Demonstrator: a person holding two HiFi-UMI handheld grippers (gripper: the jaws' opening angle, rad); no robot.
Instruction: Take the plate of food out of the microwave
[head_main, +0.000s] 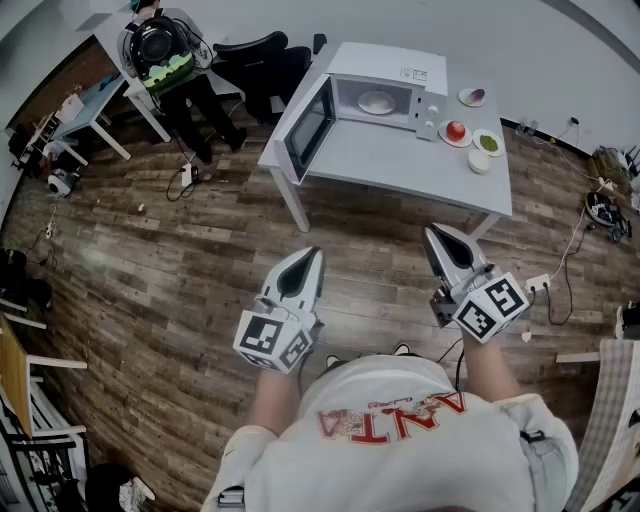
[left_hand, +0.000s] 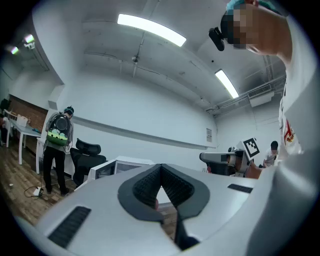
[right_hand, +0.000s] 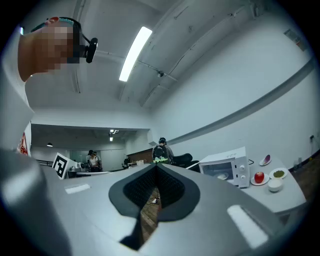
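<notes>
1. Starting condition: the left gripper (head_main: 308, 262) and the right gripper (head_main: 440, 246) are both clenched, with nothing between the jaws. Both are held level over the wooden floor (head_main: 200, 260), well apart from the table (head_main: 400, 165).
2. Target location: the plate of food (head_main: 377, 101) sits inside the microwave (head_main: 430, 85). The door (head_main: 310, 125) stands open at the microwave's left side.
3. Step in hand, as judged: the approach. Walk to the table front and bring the grippers level with the cavity opening.
4. Release the working claw's jaws before it enters the cavity, because a clenched claw cannot take the rim.
5. Keep the left gripper clear of the open door, which is the likeliest thing to strike.
6. Grip the near rim and draw the plate out flat, since tilting risks sliding the food.
7. Set down on bare table, away from the apple plate (head_main: 455, 131) and the green bowl (head_main: 488, 142).
</notes>
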